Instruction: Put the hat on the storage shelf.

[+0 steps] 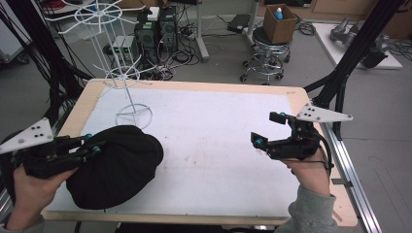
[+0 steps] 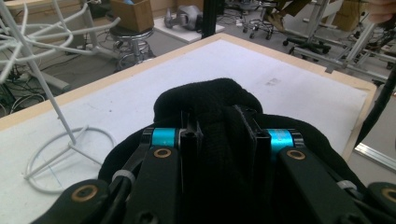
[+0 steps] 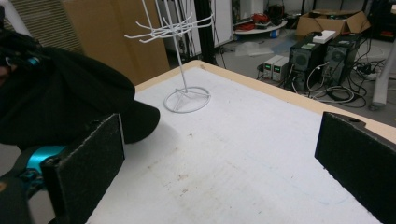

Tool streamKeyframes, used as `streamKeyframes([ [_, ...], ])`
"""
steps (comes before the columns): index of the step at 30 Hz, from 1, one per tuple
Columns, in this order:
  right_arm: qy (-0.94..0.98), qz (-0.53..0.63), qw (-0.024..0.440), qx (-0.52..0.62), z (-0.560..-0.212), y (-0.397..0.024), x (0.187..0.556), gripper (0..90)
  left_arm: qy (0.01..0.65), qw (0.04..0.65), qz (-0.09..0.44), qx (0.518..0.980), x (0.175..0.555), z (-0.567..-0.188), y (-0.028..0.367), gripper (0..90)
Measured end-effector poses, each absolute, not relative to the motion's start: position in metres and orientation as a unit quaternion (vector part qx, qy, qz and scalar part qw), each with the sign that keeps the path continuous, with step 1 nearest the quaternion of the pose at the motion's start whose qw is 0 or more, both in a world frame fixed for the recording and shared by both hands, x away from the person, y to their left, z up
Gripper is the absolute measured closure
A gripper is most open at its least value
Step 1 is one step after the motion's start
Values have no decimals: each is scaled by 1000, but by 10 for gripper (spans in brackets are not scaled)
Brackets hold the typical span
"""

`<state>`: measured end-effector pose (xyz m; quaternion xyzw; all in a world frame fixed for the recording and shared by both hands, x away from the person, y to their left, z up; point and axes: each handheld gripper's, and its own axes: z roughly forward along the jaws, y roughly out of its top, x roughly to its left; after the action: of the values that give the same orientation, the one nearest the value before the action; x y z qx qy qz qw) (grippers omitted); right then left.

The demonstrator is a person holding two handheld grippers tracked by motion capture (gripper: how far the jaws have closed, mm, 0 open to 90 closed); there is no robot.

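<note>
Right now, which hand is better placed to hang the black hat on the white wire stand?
Probably the left. Its tongs are shut on the black hat, and the white wire stand rises on that side of the table. The right tongs are open and hold nothing, far across the table.

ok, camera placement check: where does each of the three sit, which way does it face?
High view: above the person's side, looking forward and down on the table; both forearms, left tongs, right tongs.
Left gripper view: on the left tongs, looking along jaws clamped on the black hat.
Right gripper view: on the right tongs, jaws wide apart, facing the white wire stand.
All three share hat and stand.
</note>
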<state>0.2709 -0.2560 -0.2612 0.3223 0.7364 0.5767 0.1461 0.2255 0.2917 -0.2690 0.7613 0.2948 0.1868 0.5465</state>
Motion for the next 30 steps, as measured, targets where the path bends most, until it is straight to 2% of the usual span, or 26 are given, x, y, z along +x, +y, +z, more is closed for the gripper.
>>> streamKeyframes([
  [14, 739, 574, 140, 323, -263, -254, 273, 8, 282, 559, 213, 750, 218, -207, 312, 732],
  [30, 738, 577, 133, 325, -265, -254, 276, 8, 262, 563, 219, 752, 213, -157, 308, 732],
])
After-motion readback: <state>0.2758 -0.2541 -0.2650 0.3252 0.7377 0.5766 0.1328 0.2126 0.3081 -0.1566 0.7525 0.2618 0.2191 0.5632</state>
